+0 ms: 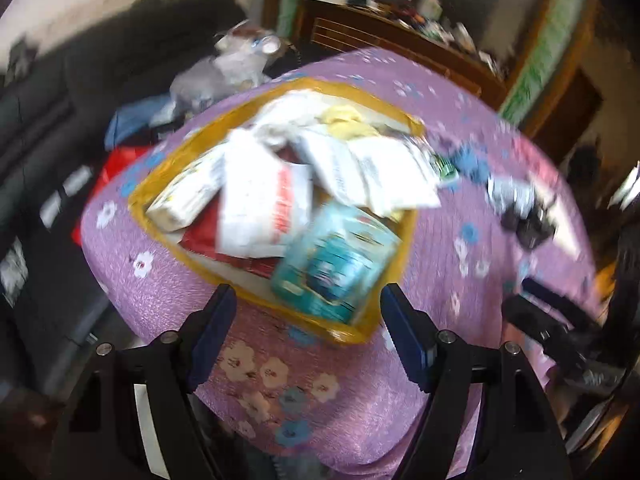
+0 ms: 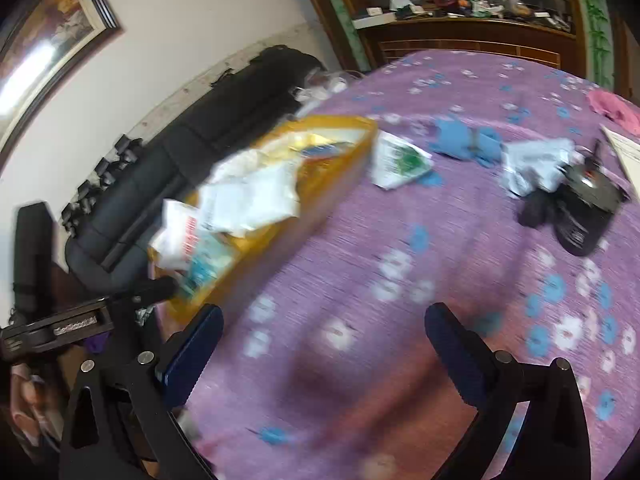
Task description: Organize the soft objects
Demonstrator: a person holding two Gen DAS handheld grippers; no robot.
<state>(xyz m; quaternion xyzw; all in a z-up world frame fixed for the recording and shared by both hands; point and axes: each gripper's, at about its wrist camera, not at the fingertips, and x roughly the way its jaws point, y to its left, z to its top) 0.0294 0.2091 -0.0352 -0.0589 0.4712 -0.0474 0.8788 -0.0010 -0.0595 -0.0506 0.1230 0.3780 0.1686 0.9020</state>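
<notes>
A yellow open box [image 1: 152, 216] [image 2: 340, 176] sits on the purple flowered cloth, full of soft packets: a teal tissue pack [image 1: 336, 264], white pouches [image 1: 260, 200] [image 2: 248, 196]. My left gripper [image 1: 308, 304] is open and empty, just short of the box's near edge. My right gripper [image 2: 324, 320] is open and empty over bare cloth, right of the box. Loose on the cloth lie a white-green packet [image 2: 400, 162], a blue soft item [image 2: 466, 140] and a grey-white pouch [image 2: 536, 164]. Both views are blurred.
A black device [image 2: 576, 208] [image 1: 528, 220] lies at the right of the table. A pink cloth [image 2: 612, 108] is at the far right edge. A black sofa [image 2: 192, 160] stands behind the box. A wooden cabinet [image 2: 460, 36] with clutter is at the back.
</notes>
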